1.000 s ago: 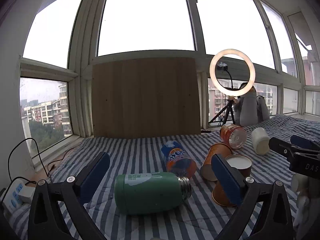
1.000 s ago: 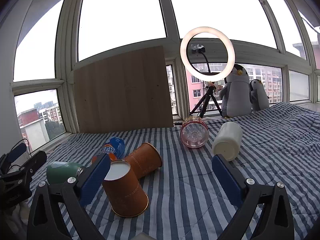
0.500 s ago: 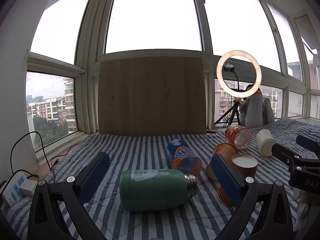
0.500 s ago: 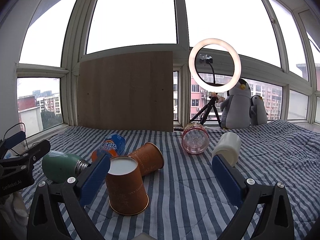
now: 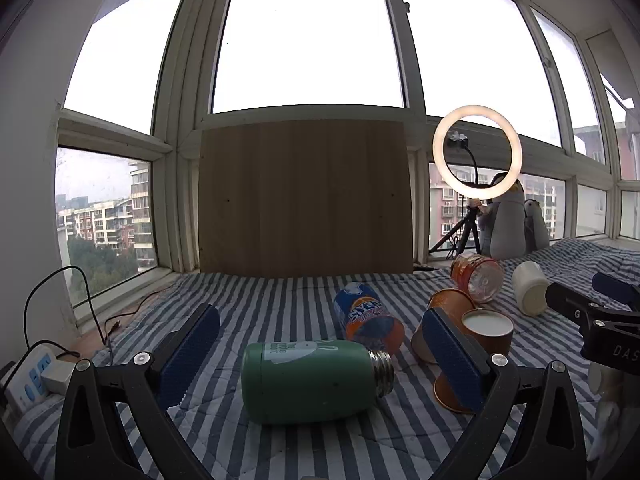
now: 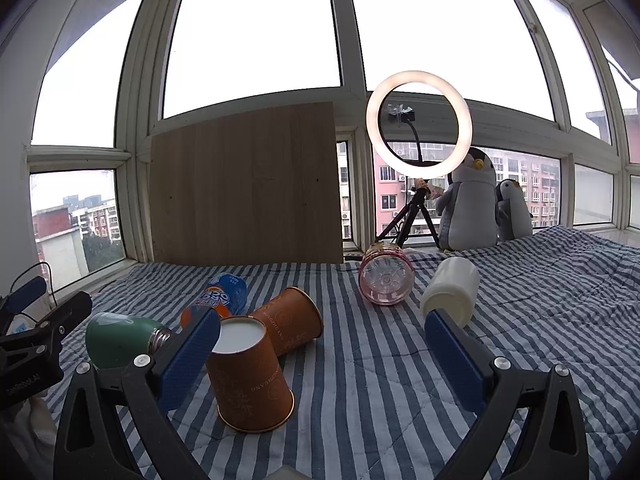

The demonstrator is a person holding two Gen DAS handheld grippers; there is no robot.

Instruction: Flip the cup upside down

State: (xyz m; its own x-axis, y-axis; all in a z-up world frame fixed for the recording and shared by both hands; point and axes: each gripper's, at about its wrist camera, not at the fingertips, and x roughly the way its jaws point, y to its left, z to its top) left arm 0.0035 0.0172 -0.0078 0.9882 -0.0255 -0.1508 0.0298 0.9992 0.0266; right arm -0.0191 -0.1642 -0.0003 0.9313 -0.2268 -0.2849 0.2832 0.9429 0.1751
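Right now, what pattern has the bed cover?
Blue and white stripes on the bed cover; right wrist view shows it best.

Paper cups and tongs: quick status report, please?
Both tongs open, empty. One brown paper cup upside down, second cup on its side touching it. Green flask lies beside them.

Orange-brown paper cups: 2, one standing rim-down (image 6: pixel 251 376), one lying on its side (image 6: pixel 289 326).
Green metal flask, uncapped, lying: 1 (image 5: pixel 308 380).
Blue-and-orange plastic soda bottle, lying: 1 (image 5: pixel 366 320).
Clear pink ribbed plastic jar, lying: 1 (image 6: pixel 386 278).
Cream cylindrical container, lying: 1 (image 6: pixel 450 290).
Grey plush penguins: 2, large (image 6: pixel 470 204) and small (image 6: pixel 512 210).
Lit ring light on tripod: 1 (image 6: pixel 419 121).
Wooden board: 1 (image 6: pixel 248 188).
White power strip: 1 (image 5: pixel 28 378).
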